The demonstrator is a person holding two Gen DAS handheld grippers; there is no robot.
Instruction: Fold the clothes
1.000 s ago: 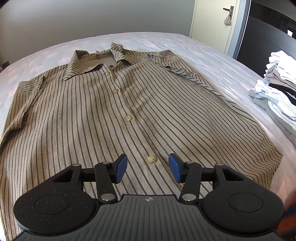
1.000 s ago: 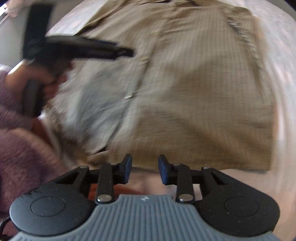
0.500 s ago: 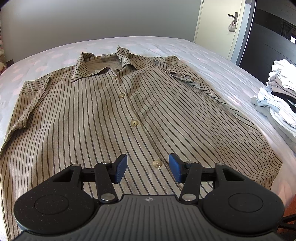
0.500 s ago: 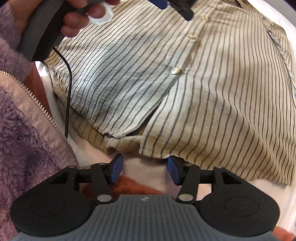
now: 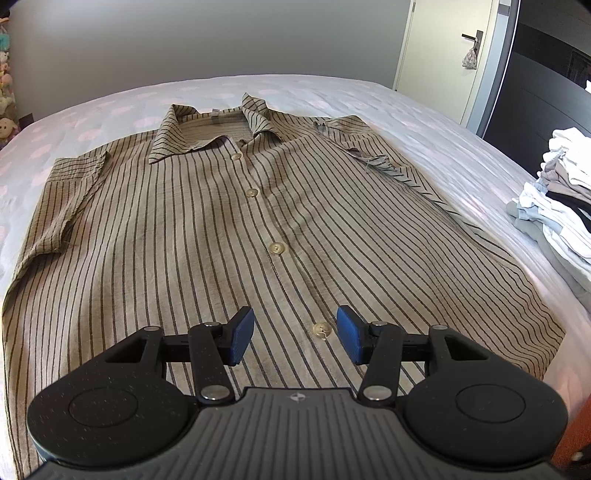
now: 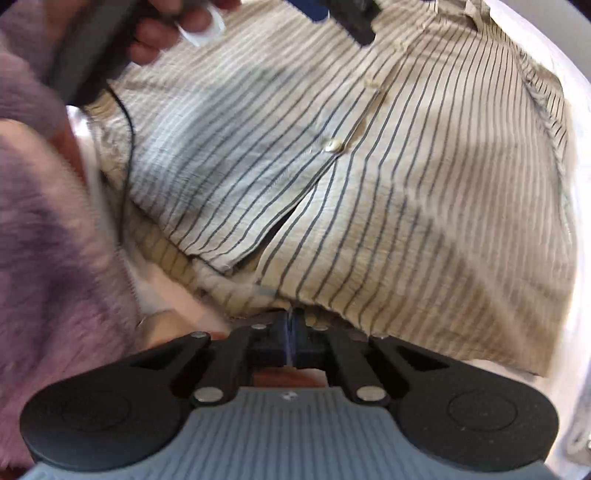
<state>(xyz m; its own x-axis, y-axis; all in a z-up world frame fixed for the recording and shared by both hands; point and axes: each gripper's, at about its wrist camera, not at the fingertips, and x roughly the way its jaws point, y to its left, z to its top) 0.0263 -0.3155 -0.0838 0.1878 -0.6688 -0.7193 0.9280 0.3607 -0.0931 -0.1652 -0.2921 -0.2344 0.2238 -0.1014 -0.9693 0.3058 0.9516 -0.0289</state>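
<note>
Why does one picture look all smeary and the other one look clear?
The right wrist view is motion-blurred, worst on the purple sleeve and hand; the left wrist view is sharp, with crisp stripes on the shirt, though the fisheye lens curves the bed.

The right gripper hides the shirt hem beneath its closed tips; the purple sleeve is blurred.

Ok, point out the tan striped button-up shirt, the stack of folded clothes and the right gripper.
Tan striped button-up shirt (image 5: pixel 166 236), left wrist view, front panel.
Stack of folded clothes (image 5: pixel 565 206), left wrist view, side.
Right gripper (image 6: pixel 291 334), right wrist view, closed fingertips.
</note>
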